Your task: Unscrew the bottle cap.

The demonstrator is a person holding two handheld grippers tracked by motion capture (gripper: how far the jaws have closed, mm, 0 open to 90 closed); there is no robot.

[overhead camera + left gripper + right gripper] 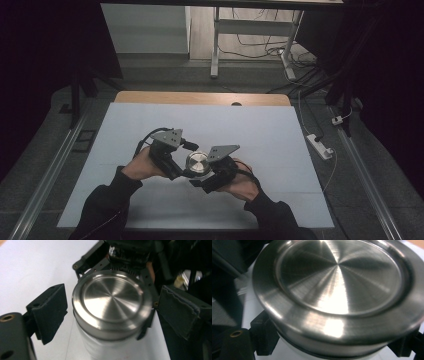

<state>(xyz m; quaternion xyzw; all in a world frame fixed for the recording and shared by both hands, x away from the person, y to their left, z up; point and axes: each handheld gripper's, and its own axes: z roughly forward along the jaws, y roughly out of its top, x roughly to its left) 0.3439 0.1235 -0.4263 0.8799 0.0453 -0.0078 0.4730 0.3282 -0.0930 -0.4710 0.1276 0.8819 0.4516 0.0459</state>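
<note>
Below, white jar body (110,347) cut off under steel lid (112,302).

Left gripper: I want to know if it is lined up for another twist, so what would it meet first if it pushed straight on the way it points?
Most likely the jar's steel lid, which sits between the open pads of the left gripper, just ahead.

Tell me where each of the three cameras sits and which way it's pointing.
High view: above the person's side, looking forward and down on the table; forearms, both hands show.
Left gripper view: rides the left gripper, looking along its jaws at the jar.
Right gripper view: rides the right gripper, close under the steel lid.
All share the jar.
</note>
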